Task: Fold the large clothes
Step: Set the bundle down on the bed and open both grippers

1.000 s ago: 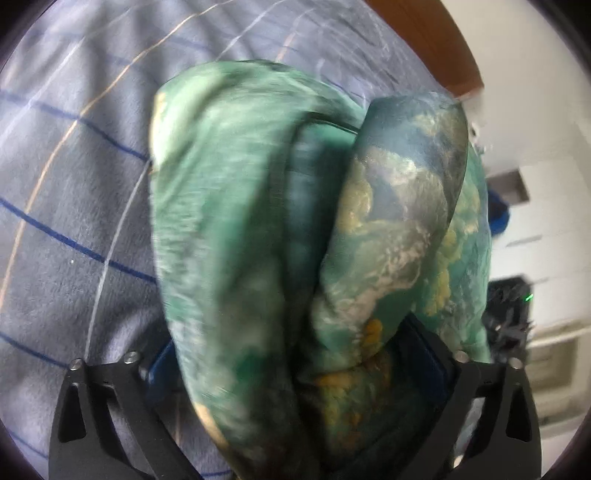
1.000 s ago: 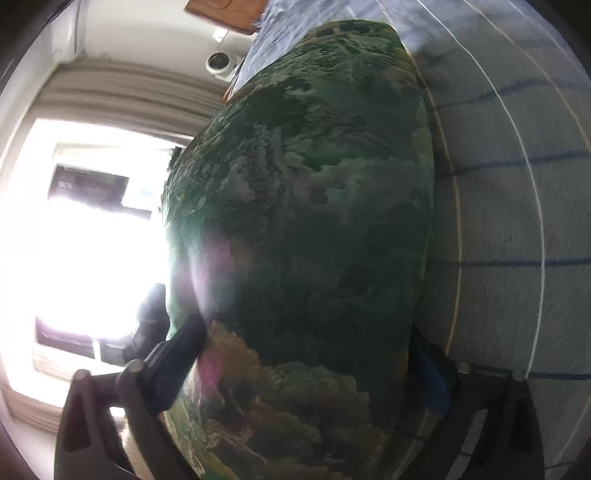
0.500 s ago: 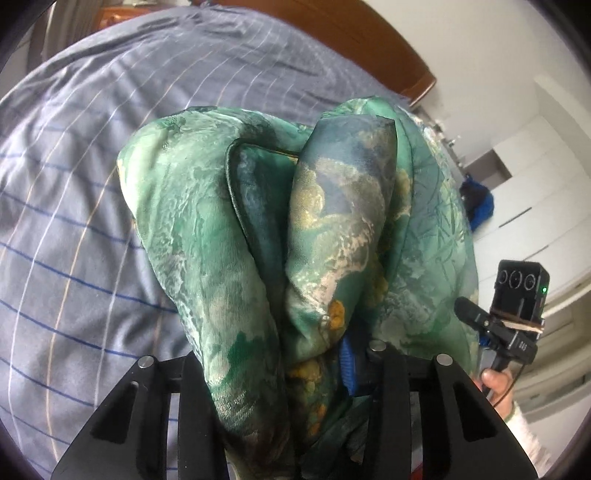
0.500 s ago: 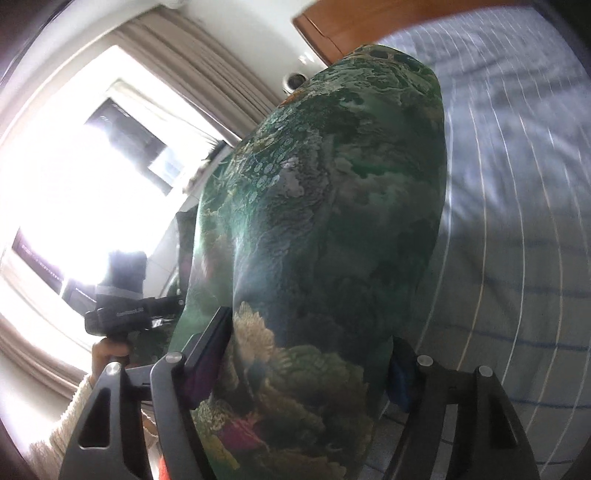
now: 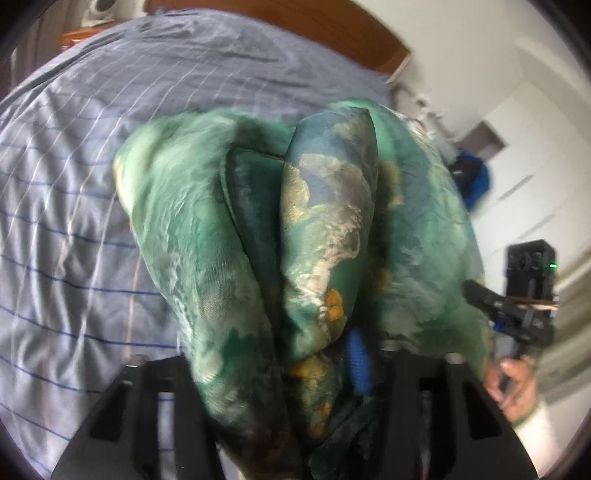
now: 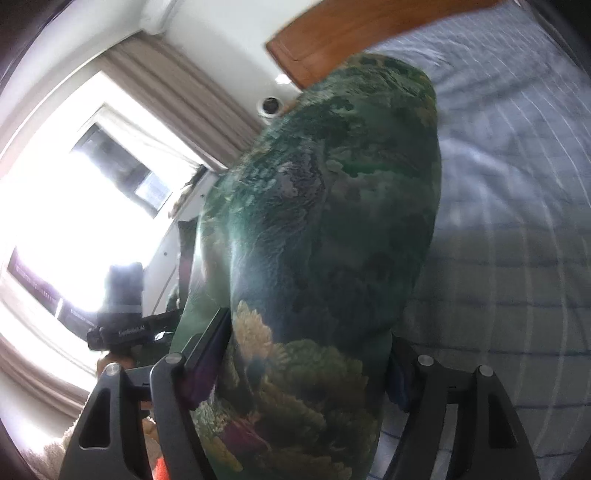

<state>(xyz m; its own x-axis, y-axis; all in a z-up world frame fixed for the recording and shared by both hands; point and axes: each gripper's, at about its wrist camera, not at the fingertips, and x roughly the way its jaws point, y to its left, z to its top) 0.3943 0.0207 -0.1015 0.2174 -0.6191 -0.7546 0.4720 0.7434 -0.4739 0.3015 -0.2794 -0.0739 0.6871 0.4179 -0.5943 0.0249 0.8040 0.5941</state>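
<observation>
Holding the green printed garment [image 5: 236,258] bunched above the striped bed [image 5: 66,221], still unfolded; spreading and every fold remain. Left gripper [image 5: 280,373] and right gripper [image 6: 306,365] each have fabric between jaws that are easing apart, pads seemingly still pinching. Since a second ago, more bed and headboard [image 5: 332,26] show beyond the cloth.

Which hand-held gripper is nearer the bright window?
Left. The left hand-held gripper is toward the window, the right hand-held gripper across the green garment from it; both jaws are opening, garment between them.
</observation>
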